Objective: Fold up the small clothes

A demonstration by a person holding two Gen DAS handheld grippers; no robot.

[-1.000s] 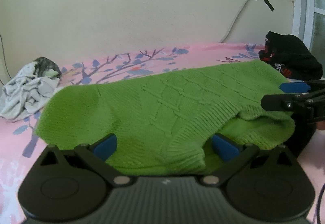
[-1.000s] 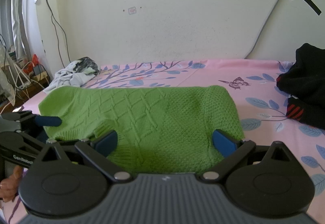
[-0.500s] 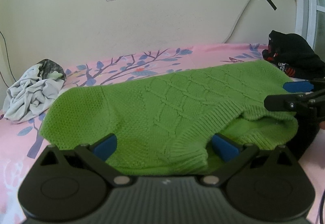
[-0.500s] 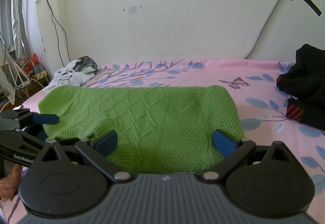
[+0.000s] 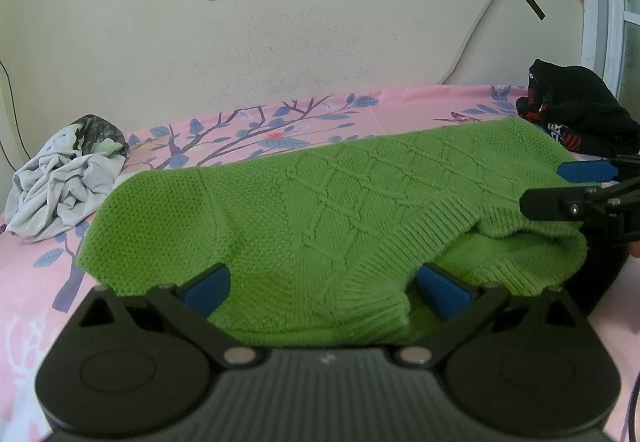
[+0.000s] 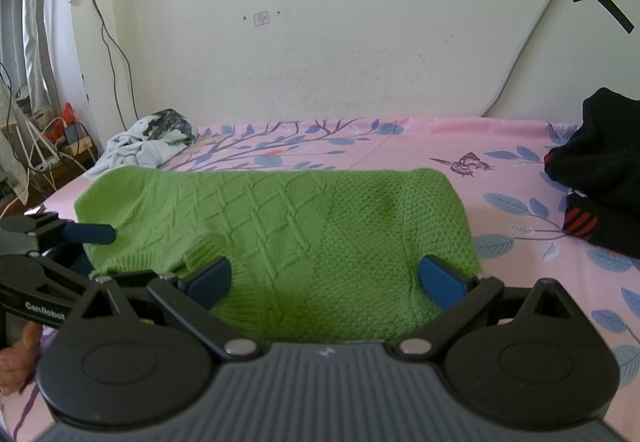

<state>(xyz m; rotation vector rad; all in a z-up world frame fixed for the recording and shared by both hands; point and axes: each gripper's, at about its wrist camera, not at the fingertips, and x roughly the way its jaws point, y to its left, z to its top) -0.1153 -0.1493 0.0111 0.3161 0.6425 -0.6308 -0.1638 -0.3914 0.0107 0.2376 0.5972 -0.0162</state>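
A green knitted sweater (image 5: 320, 209) lies folded into a long strip across the pink flowered bedsheet (image 5: 280, 129). One ribbed sleeve or hem lies over its near edge. My left gripper (image 5: 324, 284) is open, its blue pads straddling the sweater's near edge at the ribbed part. In the right wrist view the same sweater (image 6: 300, 226) spans the middle, and my right gripper (image 6: 324, 278) is open over its near right end. Each gripper shows in the other's view: the right gripper (image 5: 560, 185) at the sweater's right end, the left gripper (image 6: 100, 256) at its left end. Neither holds cloth.
A crumpled grey-white garment (image 5: 64, 181) lies at the back left of the bed. At the right end sits a black clothing pile (image 6: 600, 177). The wall runs close behind the bed. Cables and clutter (image 6: 48, 137) stand off the bed's left side. A hand (image 6: 16, 358) holds the left gripper.
The left gripper has shifted slightly along the sweater's near edge. The right gripper and the sweater have stayed put. Both grippers stay open.
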